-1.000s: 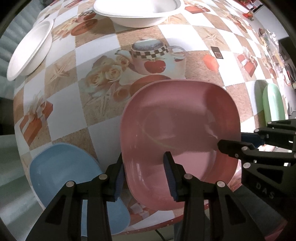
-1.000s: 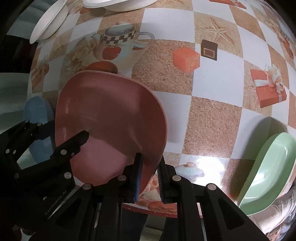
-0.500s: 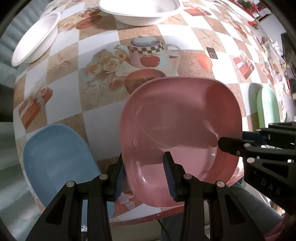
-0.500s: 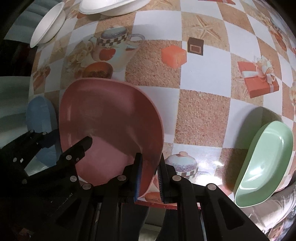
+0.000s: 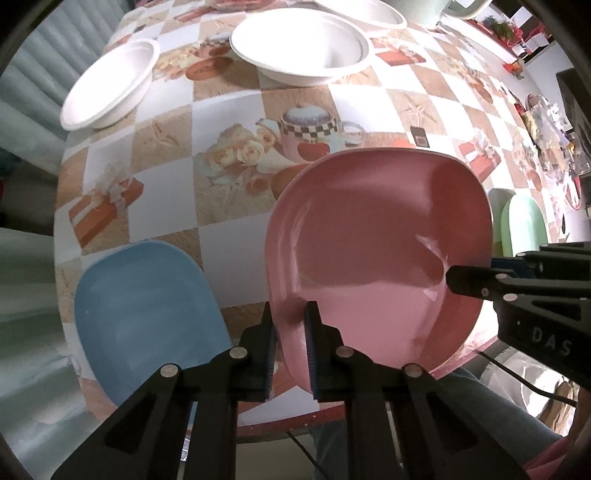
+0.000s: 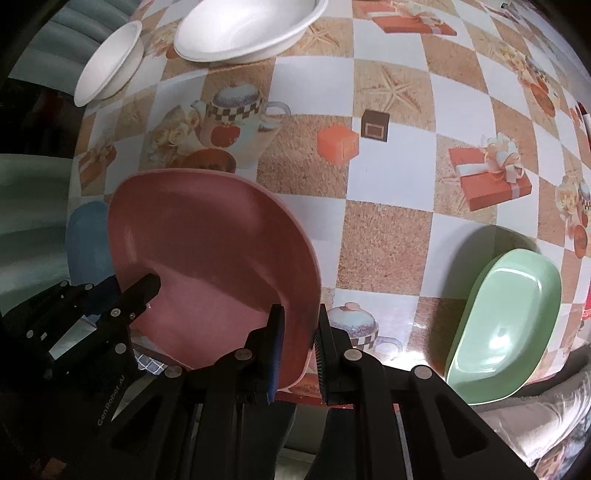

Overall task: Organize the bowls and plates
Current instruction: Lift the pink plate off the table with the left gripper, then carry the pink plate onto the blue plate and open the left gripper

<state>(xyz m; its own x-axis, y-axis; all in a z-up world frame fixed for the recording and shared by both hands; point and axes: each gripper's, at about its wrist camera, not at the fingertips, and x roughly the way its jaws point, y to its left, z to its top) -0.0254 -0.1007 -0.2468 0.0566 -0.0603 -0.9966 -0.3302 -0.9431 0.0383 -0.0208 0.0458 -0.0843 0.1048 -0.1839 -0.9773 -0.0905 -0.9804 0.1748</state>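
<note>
A pink square plate [image 5: 376, 254] hangs tilted above the table's near edge, also seen in the right wrist view [image 6: 207, 266]. My left gripper [image 5: 290, 347] is shut on its left rim. My right gripper [image 6: 297, 349] is shut on its right rim and shows from the side in the left wrist view [image 5: 480, 273]. A blue plate [image 5: 147, 314] lies on the table left of the pink one. A green plate [image 6: 506, 325] lies at the right near the edge. Two white bowls [image 5: 303, 48] [image 5: 110, 88] stand at the back.
The table [image 6: 388, 184] has a checked cloth with printed teapots and gift boxes. A third white bowl [image 5: 369, 11] sits at the far back. The table's front edge [image 5: 280, 421] runs just under the pink plate.
The pink plate has risen off the table with both grippers. My left gripper has closed from open onto its left rim. More of the table's far side shows now.
</note>
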